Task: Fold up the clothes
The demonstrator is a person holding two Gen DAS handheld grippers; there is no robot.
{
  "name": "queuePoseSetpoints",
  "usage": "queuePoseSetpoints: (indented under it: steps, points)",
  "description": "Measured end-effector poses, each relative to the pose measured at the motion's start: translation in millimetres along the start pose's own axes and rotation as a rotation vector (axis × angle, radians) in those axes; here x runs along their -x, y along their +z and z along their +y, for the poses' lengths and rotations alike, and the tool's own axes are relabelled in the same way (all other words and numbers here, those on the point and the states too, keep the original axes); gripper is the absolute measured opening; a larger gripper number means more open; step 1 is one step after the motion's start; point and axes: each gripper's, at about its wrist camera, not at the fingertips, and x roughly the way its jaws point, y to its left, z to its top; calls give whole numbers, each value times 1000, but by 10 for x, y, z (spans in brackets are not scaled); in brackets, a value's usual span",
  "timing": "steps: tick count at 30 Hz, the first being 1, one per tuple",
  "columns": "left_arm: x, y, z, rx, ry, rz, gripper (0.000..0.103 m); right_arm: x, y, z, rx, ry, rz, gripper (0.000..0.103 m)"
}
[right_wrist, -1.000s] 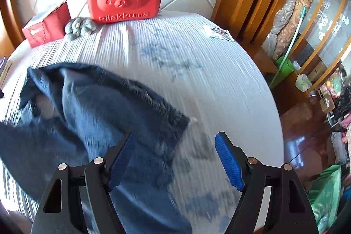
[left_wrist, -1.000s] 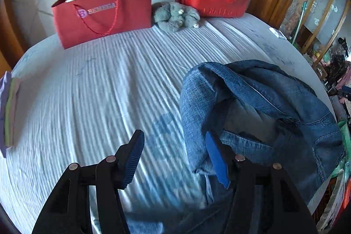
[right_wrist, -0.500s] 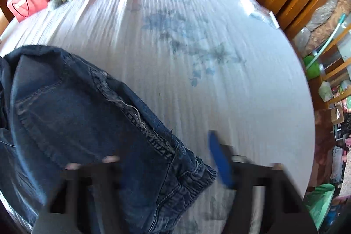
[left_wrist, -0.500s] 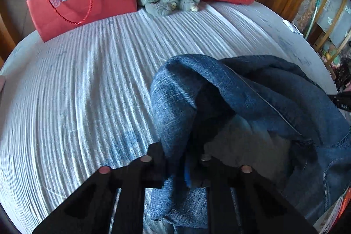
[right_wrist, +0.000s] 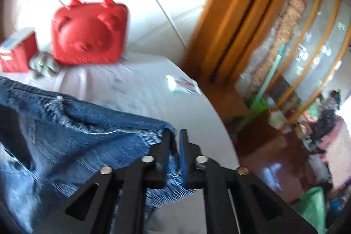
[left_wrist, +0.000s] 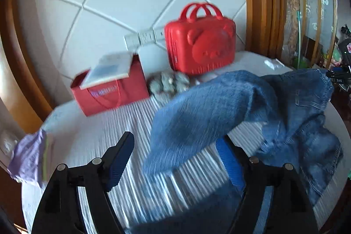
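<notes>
The denim garment [left_wrist: 219, 111] hangs lifted over the bed [left_wrist: 92, 137], likely raised to spread it flat for folding. The right tool [right_wrist: 174, 142], at six o'clock in its view, has its hem between nearly closed, opening jaws. The left tool [left_wrist: 175, 159] is opening wide, a denim flap loose between its jaws.

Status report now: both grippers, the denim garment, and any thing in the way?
Left gripper opening, nothing held. Right gripper opening, denim garment between pads. Nothing in the way.
</notes>
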Motion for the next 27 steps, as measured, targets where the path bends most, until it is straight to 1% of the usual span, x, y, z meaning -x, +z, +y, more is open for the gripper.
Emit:
queuePoseSetpoints:
  steps: [1, 2, 4, 5, 6, 8, 10, 14, 17, 19, 21, 24, 25, 26, 27]
  points:
    - [-95, -119, 12, 17, -23, 56, 78, -173, -93, -22, 9, -35, 66, 49]
    - [-169, -238, 6, 44, -30, 105, 78, -343, -190, -29, 16, -53, 133, 53]
    - [-271, -410, 109, 99, -28, 160, 78, -591, -429, -27, 11, -57, 238, 50]
    - [-264, -472, 172, 125, -14, 171, 78, -701, -556, -23, 6, -55, 287, 49]
    - [-273, -469, 257, 146, -2, 173, 78, -744, -653, -15, -5, -40, 312, 49]
    - [-320, -424, 415, 183, 14, 178, 78, -708, -768, -4, -31, 1, 318, 49]
    - [-426, -324, 540, 209, 31, 184, 78, -624, -781, 13, -36, 12, 293, 49]
    - [-793, -83, 531, 238, 1, 190, 78, -548, -752, 77, -43, 58, 253, 49]
    - [-1119, 121, 358, 243, -17, 198, 78, -582, -725, 141, -66, 98, 245, 49]
    - [-1341, 233, 216, 234, -29, 211, 78, -658, -622, 186, -73, 123, 251, 49]
    - [-1581, 279, 70, 211, -29, 249, 78, -708, -560, 243, -83, 156, 250, 49]
    - [-1911, 236, -40, 181, -7, 331, 76, -752, -483, 369, -84, 214, 240, 52]
    - [-1980, 196, -47, 176, -12, 351, 64, -763, -451, 448, -64, 229, 233, 57]
    - [-1992, 160, -6, 181, -6, 358, 32, -773, -419, 526, -43, 243, 225, 60]
    - [-2004, 124, 34, 187, 0, 365, 17, -784, -387, 605, -23, 258, 218, 61]
